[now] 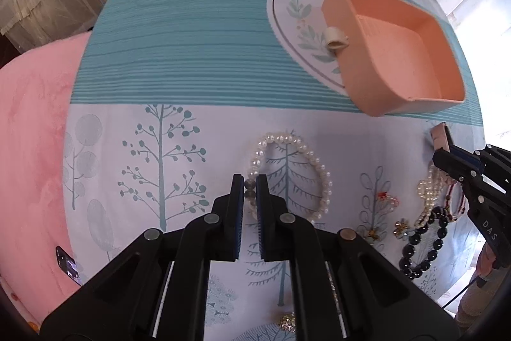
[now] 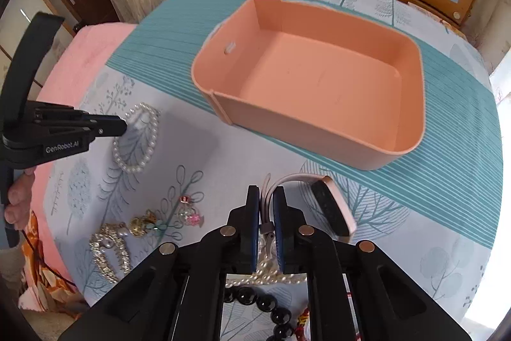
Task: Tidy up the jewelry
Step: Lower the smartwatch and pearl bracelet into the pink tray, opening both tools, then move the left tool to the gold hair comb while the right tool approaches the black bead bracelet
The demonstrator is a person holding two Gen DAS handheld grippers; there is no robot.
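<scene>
Pearl bracelet (image 1: 289, 178) on tablecloth (image 1: 191, 59) near front edge: light, limp, beads slick; left gripper (image 1: 250, 184) clamped on its darker beads at near side, loop likely to sag and swing when lifted

Watch (image 2: 332, 210) beside pink tray (image 2: 319, 79), near its front wall: right gripper (image 2: 266, 197) pinched on soft pale strap, heavier case hangs to 1 side, glass face fragile

Tray empty, tall walls, open from above; loose jewelry pile (image 2: 127, 232) at front, black bead bracelet (image 1: 424, 245) close under right gripper, snag risk
</scene>
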